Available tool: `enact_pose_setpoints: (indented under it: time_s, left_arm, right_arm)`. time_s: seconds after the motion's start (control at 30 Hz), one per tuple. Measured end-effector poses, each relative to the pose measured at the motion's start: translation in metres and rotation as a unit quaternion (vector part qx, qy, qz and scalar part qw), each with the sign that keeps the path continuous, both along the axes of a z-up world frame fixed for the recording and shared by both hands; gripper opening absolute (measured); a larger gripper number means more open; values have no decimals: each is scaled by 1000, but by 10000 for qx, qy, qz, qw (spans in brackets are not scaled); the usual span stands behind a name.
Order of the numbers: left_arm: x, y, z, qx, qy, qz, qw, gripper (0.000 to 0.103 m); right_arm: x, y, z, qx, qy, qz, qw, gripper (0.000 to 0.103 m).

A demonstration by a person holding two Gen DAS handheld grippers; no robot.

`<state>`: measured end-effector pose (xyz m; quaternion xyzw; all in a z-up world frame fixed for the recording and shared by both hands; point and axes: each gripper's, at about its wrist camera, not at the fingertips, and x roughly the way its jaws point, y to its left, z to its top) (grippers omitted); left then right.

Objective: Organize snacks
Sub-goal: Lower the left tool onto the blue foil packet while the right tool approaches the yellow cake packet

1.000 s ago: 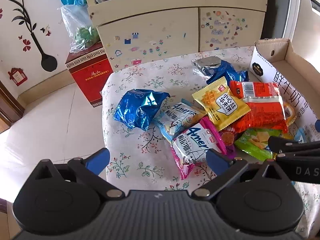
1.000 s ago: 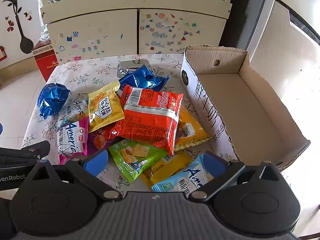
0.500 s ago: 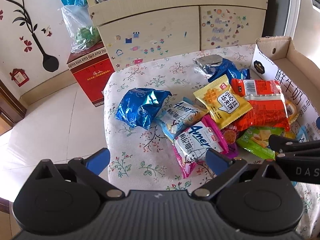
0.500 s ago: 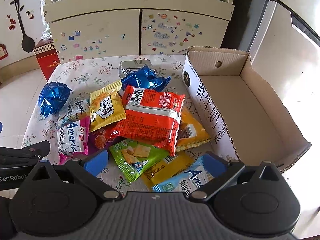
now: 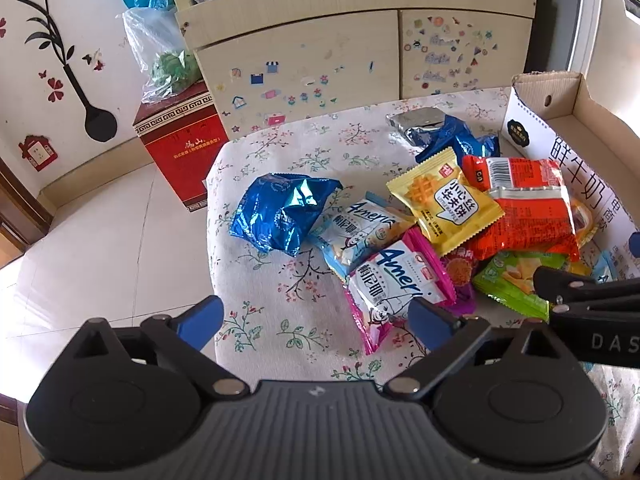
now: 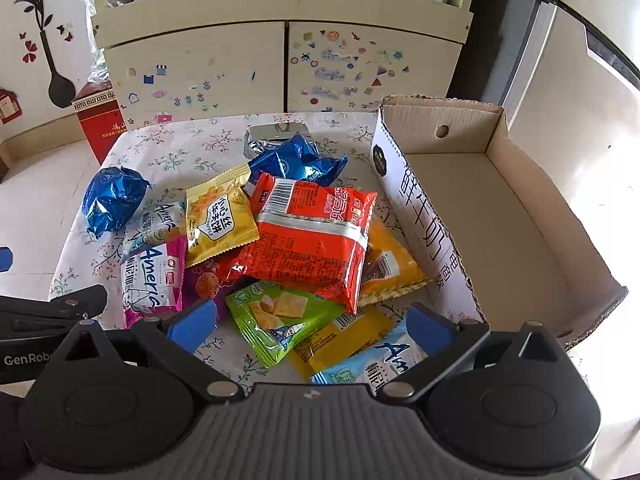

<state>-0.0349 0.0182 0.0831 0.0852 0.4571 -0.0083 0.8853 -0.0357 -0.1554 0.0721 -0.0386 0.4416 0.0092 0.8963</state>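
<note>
Several snack packets lie in a pile on a floral-cloth table. Among them are a red packet, a yellow waffle packet, a green packet, a pink packet and a crumpled blue foil bag. An open cardboard box stands on the right, with nothing in it. My left gripper is open and empty above the table's near left part. My right gripper is open and empty above the green packet.
A cream cabinet with stickers stands behind the table. A red box sits on the floor at the left, with a plastic bag on top. The table's left edge drops to tiled floor.
Both grippers have drifted slightly, so the packets sit a little further right in the left wrist view. Nothing was grasped or moved.
</note>
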Motion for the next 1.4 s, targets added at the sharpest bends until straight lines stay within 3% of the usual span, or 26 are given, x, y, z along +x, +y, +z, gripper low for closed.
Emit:
enact_pose_setpoints:
  time_s: [0.27,0.4,0.53,0.7,0.8,1.0,1.23,1.4]
  left_arm:
    - [0,-1,-2,-25,29,8,10000,97]
    - [2,7,3,-328,-37,65,9994,99]
    - [8,28,20,-678,-512,341,9958,100]
    - [22,51,37,-535,-992,514,9923,102]
    - [39,64,37,-447,-871,603,9934,102]
    - [67,83,20,-955,-315,911,9908,102]
    - [90,74,0,-879,-101,664,9939,102]
    - [105,72,-16,-881,57,488,9949,101]
  right_arm:
    - [-1,-1,0,33,-6,5,10000,103]
    - [0,-4,5,299,-72,34,9995,103]
    - [0,-12,15,686,-264,104,9972,103]
    - [2,-28,26,1048,-492,27,9933,103]
    - [1,-37,29,1242,-547,28,9907,103]
    - [2,-39,24,1339,-505,217,9895,103]
    - [8,-26,19,1297,-495,813,9870,101]
    - [19,-10,11,1280,-456,1223,9832,92]
